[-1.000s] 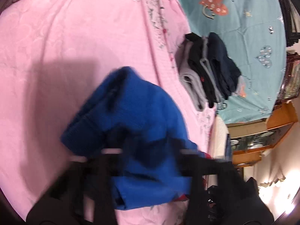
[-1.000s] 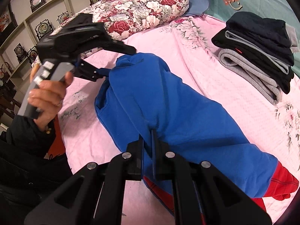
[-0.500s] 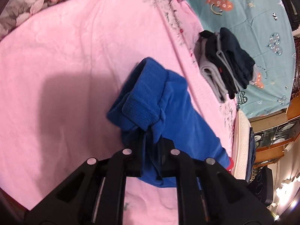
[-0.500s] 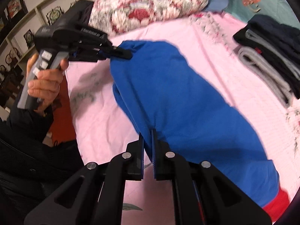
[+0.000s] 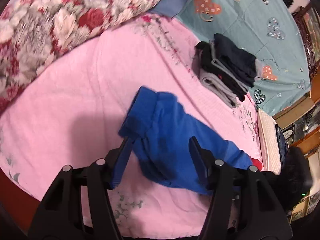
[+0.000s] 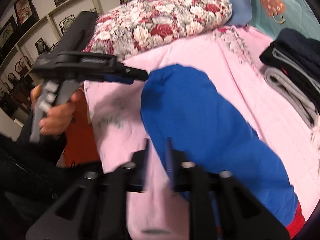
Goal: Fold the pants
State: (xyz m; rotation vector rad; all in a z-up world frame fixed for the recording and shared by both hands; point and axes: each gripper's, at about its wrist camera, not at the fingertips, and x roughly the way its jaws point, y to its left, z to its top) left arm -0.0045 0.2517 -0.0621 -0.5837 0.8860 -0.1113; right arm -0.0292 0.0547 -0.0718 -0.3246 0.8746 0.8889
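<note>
The blue pants (image 5: 170, 136) with a red cuff (image 5: 257, 163) lie folded lengthwise on the pink bedsheet (image 5: 80, 92). My left gripper (image 5: 160, 146) is open, its fingers spread on either side of the waistband end, holding nothing. In the right wrist view the pants (image 6: 210, 124) stretch from centre to lower right, red cuff (image 6: 296, 224) at the bottom right. My right gripper (image 6: 158, 148) is open a little beside the pants' near edge, blurred. The left gripper (image 6: 136, 75) also shows there, near the far end of the pants.
A stack of folded dark and grey pants (image 5: 226, 74) sits to the right on the bed, also in the right wrist view (image 6: 296, 74). A floral pillow (image 5: 60, 20) lies at the head. A teal quilt (image 5: 260, 20) covers the far side. Shelves (image 6: 40, 20) stand left.
Both grippers were shut on the blue pants and have now let go and opened. The left gripper has pulled back from the waistband; the pants now rest on the sheet.
</note>
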